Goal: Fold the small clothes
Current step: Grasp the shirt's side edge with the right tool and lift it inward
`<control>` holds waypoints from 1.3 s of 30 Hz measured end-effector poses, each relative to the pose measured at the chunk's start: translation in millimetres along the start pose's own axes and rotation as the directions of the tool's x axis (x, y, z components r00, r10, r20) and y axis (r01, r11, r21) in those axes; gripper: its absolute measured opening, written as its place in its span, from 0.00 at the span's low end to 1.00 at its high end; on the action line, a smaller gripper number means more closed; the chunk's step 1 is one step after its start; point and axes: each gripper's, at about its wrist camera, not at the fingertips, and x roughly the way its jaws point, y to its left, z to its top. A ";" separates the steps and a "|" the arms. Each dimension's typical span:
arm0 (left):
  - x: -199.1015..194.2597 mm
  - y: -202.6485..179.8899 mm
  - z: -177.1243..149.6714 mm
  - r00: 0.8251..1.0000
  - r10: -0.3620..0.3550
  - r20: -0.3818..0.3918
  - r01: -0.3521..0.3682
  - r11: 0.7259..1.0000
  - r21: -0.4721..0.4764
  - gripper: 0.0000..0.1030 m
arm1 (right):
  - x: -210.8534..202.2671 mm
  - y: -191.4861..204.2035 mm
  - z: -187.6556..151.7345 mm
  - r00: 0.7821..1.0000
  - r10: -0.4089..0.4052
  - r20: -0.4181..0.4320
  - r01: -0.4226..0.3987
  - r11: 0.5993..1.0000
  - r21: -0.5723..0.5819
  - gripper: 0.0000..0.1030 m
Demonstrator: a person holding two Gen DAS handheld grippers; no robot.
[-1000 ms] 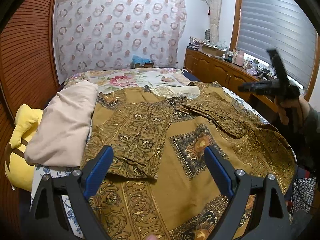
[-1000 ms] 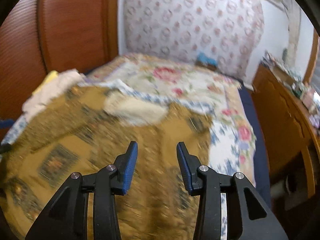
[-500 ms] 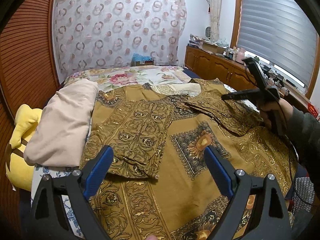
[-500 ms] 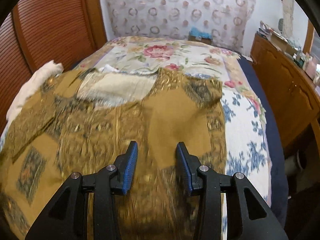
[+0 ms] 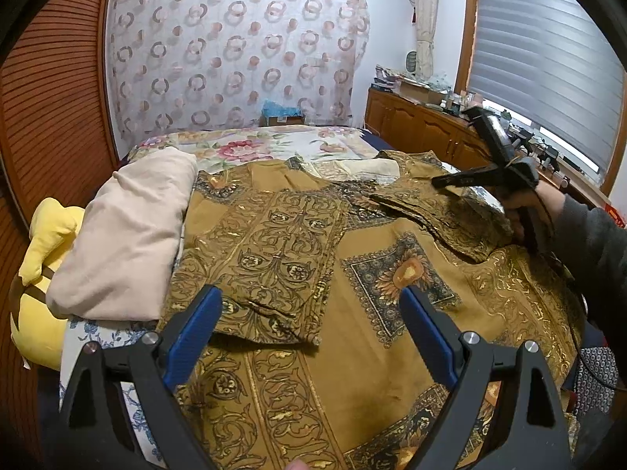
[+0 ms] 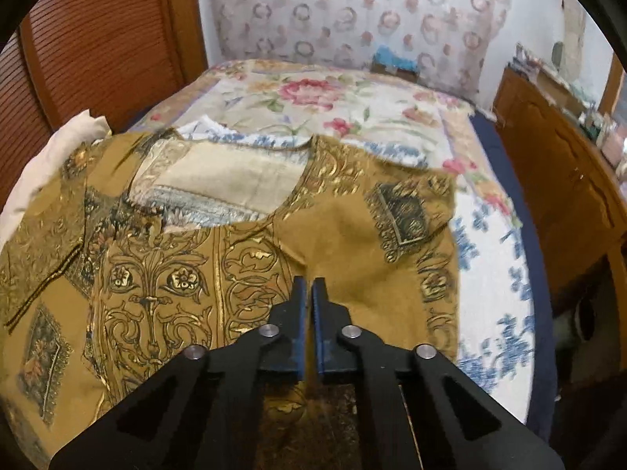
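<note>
I am holding my left tongs spread wide over the near part of the top. Nothing is sitting between their blue pads. The gold top is lying flat on the bed, right under and ahead of these tongs. One sleeve is lying folded in across the top, just past the left pad. The other sleeve is lying bunched up far ahead and to the right.

My right tongs are pressed together, with the tips down on the gold cloth. A little ridge of cloth is running up from the tips, but I cannot tell if any cloth is caught between the pads. In the left view, my right tongs are sitting over the bunched sleeve, and my hand is gripping the handle.

The neck hole of the top is lying ahead of my right tongs and a bit to the left. The flower blanket is showing past it.

A beige pillow is lying to the left of my left tongs, touching the edge of the top. A yellow soft toy is peeking out beside the pillow, farther left. A wood cupboard is standing far to the right of my right tongs.
</note>
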 end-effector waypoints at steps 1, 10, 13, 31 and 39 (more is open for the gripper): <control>0.3 0.6 1.0 1.000 0.001 0.000 -0.001 1.000 0.001 0.89 | -6.7 -2.5 1.4 1.000 0.001 0.018 -0.001 1.000 -0.001 0.00; 8.9 10.9 18.6 1.000 0.024 0.002 -0.024 1.000 0.016 0.89 | -63.1 -54.0 24.7 0.987 -0.135 0.092 0.134 0.991 0.013 0.00; 14.8 18.4 25.6 0.999 0.033 -0.002 -0.033 0.999 0.015 0.89 | -69.5 -79.3 28.2 0.979 -0.184 0.090 0.181 0.983 0.036 0.00; 74.6 90.9 79.7 0.987 0.138 -0.080 -0.140 0.990 -0.022 0.89 | -0.2 -164.5 -0.2 0.999 -0.045 0.016 0.040 0.976 0.215 0.30; 99.5 111.6 103.0 0.982 0.165 -0.091 -0.165 0.986 0.009 0.79 | 8.7 -150.3 7.5 0.999 0.028 0.040 -0.035 0.983 0.178 0.30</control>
